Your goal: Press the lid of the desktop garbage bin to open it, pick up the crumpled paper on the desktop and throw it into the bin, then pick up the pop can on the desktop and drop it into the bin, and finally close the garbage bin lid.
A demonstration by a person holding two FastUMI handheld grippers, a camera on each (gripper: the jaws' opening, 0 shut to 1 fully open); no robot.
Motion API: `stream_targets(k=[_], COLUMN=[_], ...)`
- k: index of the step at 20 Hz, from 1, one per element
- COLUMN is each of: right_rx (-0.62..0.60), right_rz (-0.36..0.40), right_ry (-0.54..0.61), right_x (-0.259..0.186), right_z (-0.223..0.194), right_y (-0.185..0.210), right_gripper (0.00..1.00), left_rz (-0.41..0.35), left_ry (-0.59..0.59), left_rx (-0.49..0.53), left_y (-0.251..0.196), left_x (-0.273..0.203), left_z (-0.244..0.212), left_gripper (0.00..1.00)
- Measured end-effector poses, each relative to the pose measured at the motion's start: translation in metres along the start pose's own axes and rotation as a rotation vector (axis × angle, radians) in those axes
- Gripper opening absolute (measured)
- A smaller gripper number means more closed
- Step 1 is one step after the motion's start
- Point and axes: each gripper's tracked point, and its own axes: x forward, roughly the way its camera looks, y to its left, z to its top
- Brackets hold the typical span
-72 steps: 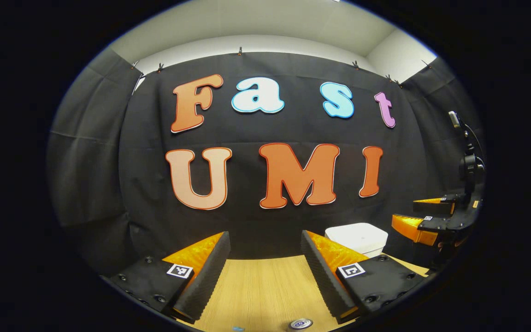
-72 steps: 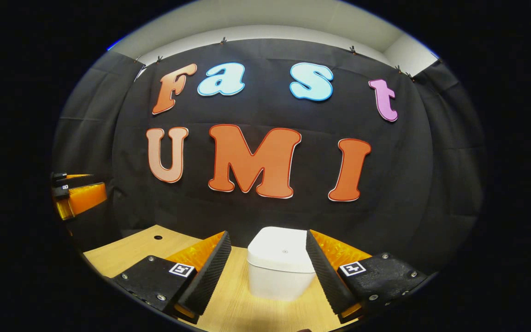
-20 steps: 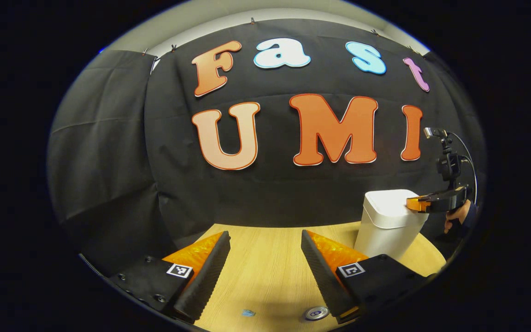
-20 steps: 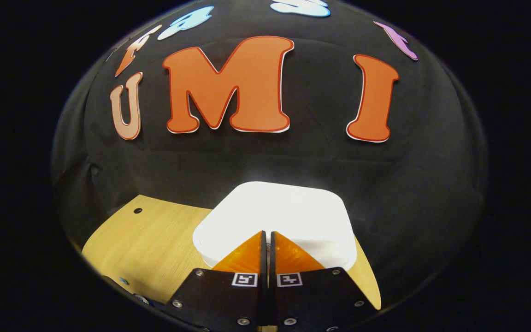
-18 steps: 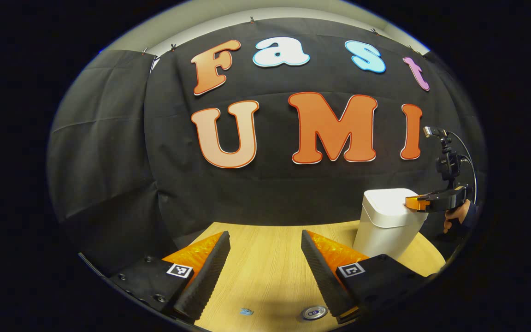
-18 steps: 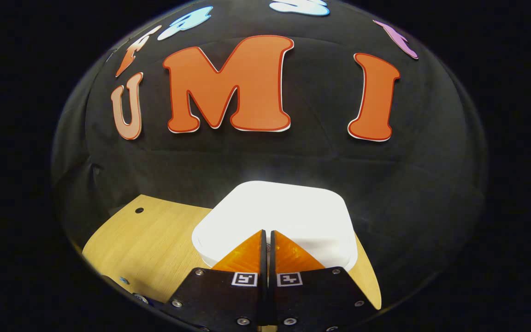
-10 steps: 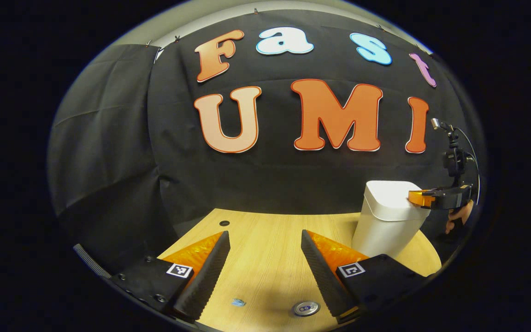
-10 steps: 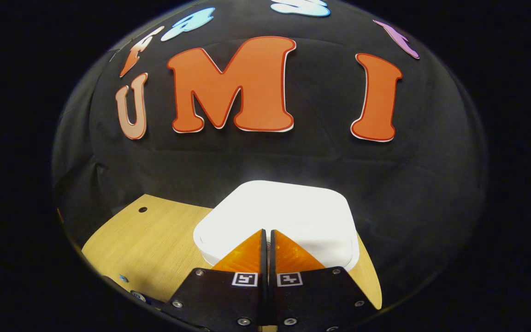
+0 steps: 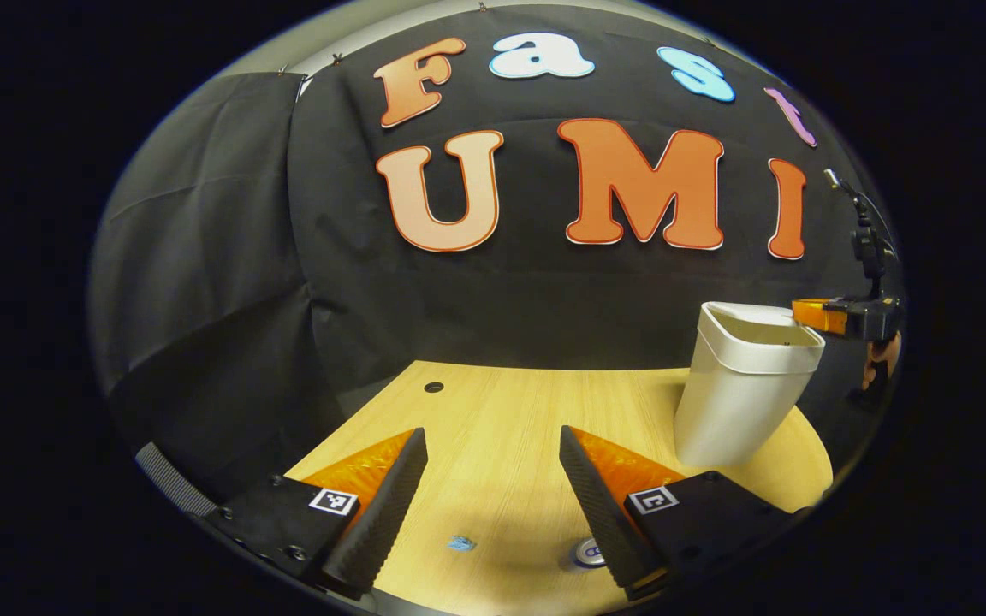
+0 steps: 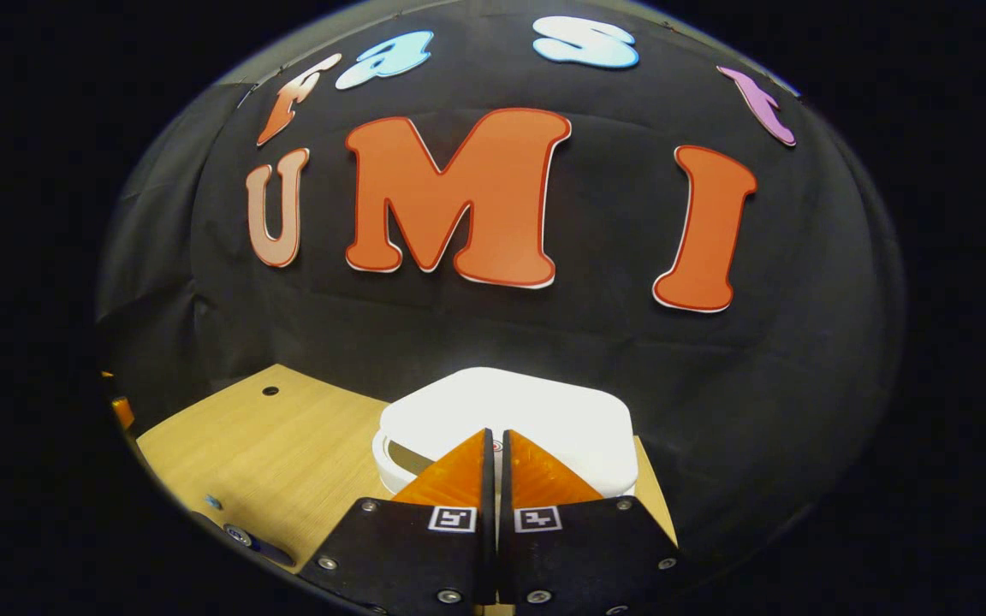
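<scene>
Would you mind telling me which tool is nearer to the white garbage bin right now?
The right tool, shut, sits right at the bin's lid. The left tool, open, hangs over the table, well away from the bin.

bin (image 9: 741,389) on table (image 9: 501,428), can (image 9: 589,552) nearer

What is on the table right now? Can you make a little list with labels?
bin: white garbage bin standing on the wooden table, far right side
lid: lid lifted a little at the front
right gripper: right gripper shut, at the lid's front edge
left gripper: left gripper open, above the table
can: pop can standing by the left gripper's fingers
small blue bit: small blue bit lying on the table, too small to identify
</scene>
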Motion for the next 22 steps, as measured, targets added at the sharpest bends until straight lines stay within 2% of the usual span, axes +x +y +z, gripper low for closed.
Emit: stream_targets(k=[7,14,16,19,22], right_rx=[-0.044,-0.056,-0.054,-0.039,-0.047], right_rz=[-0.042,-0.04,-0.044,-0.034,-0.022], right_ry=[-0.012,0.0,0.007,0.037,0.062], right_x=[-0.017,-0.037,-0.043,-0.051,-0.061], right_z=[0.012,0.008,0.005,-0.008,-0.022], right_y=[0.01,0.039,0.046,0.059,0.072], right_gripper=[0.04,0.1,0.16,0.37,0.49], left_rz=[-0.014,-0.087,-0.115,-0.154,-0.187], left_ry=[0.04,0.138,0.168,0.224,0.278], left_rx=[0.004,0.017,0.024,0.045,0.055], left_y=[0.047,0.059,0.058,0.057,0.056], left_x=[0.008,0.026,0.03,0.036,0.04], left_z=[-0.022,-0.066,-0.079,-0.101,-0.117], left_gripper=[0.99,0.99,0.99,0.99,0.99])
